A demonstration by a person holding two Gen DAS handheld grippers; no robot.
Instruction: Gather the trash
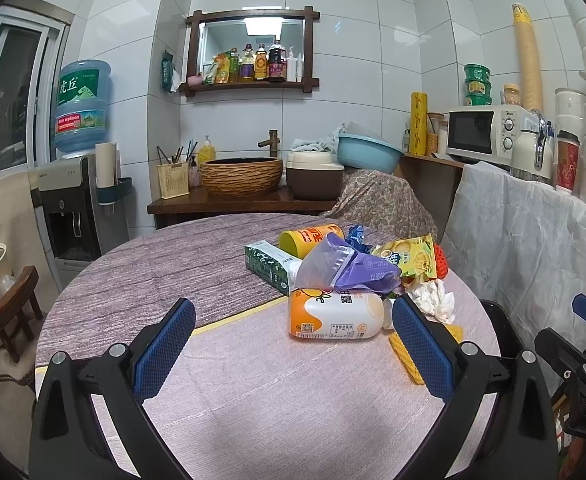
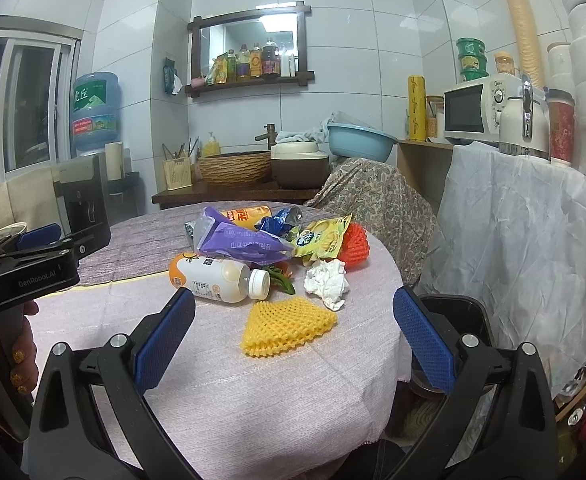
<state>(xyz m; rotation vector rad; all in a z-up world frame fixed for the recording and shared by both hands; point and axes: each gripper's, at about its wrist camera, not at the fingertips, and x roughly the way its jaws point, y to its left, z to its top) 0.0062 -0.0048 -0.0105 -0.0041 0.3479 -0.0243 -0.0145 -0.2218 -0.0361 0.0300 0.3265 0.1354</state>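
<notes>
You're in a home kitchen: tiled walls, a basin with tap [image 1: 270, 143] at the far side, a shelf of sauce bottles [image 1: 259, 65] above it, a microwave [image 1: 489, 133] right, a water dispenser [image 1: 71, 204] left.

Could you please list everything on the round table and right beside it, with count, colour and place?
Drink bottle: one, orange and cream with a white cap, lying at the near edge of the pile.
Foam net: one, yellow, nearest the camera.
Crumpled tissue: one, white, right of the bottle cap.
Foam net, red: one, far right of the pile.
Purple bag: one, on top of the pile.
Yellow snack packet: one, right of the purple bag.
Yellow canister: one, lying at the back.
Green carton: one, left of the pile.
Bin: one, black, off the table's right edge.
Left gripper: open, empty.
Right gripper: open, empty.
</notes>
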